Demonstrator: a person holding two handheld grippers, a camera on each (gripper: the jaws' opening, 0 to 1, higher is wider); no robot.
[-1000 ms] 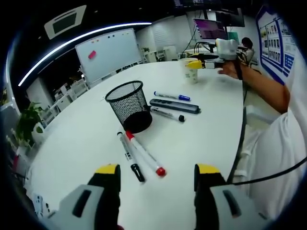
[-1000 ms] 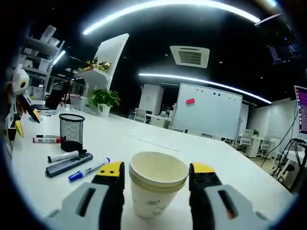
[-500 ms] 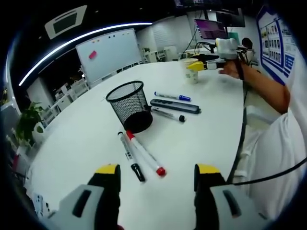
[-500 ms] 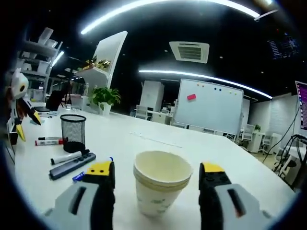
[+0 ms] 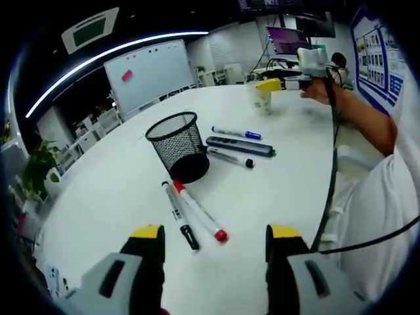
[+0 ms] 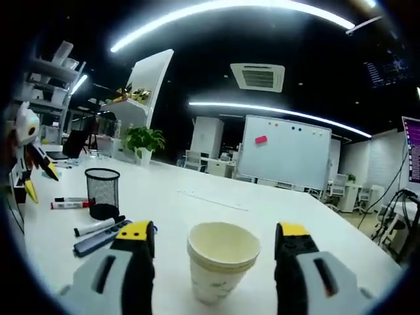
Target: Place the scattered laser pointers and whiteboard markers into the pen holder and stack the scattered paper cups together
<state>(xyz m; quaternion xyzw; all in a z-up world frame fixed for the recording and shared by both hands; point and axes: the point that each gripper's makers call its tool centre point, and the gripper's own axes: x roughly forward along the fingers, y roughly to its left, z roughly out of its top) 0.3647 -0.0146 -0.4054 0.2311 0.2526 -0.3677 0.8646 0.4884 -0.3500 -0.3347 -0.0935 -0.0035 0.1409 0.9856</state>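
A black mesh pen holder (image 5: 178, 145) stands upright on the white table (image 5: 118, 190). In front of it lie a red-capped marker (image 5: 199, 212) and a black-capped marker (image 5: 178, 214). Behind it lie a dark laser pointer (image 5: 240, 146), a black-tipped marker (image 5: 230, 157) and a blue marker (image 5: 235, 132). My left gripper (image 5: 214, 237) hovers open above the table, short of the near markers. In the right gripper view, stacked paper cups (image 6: 222, 259) stand between the jaws of my right gripper (image 6: 219, 238), which is open. The pen holder (image 6: 103, 192) and markers (image 6: 96, 226) show at left.
The other gripper (image 5: 298, 72) and a person's arm (image 5: 361, 118) reach in by the cups (image 5: 262, 98) at the table's far end. A whiteboard (image 6: 284, 157), a potted plant (image 6: 144, 142) and office chairs stand beyond the table. The table's right edge (image 5: 331, 177) runs beside the person.
My right gripper opened wider and drew back and up a little from the stacked cups. The left gripper has stayed still.
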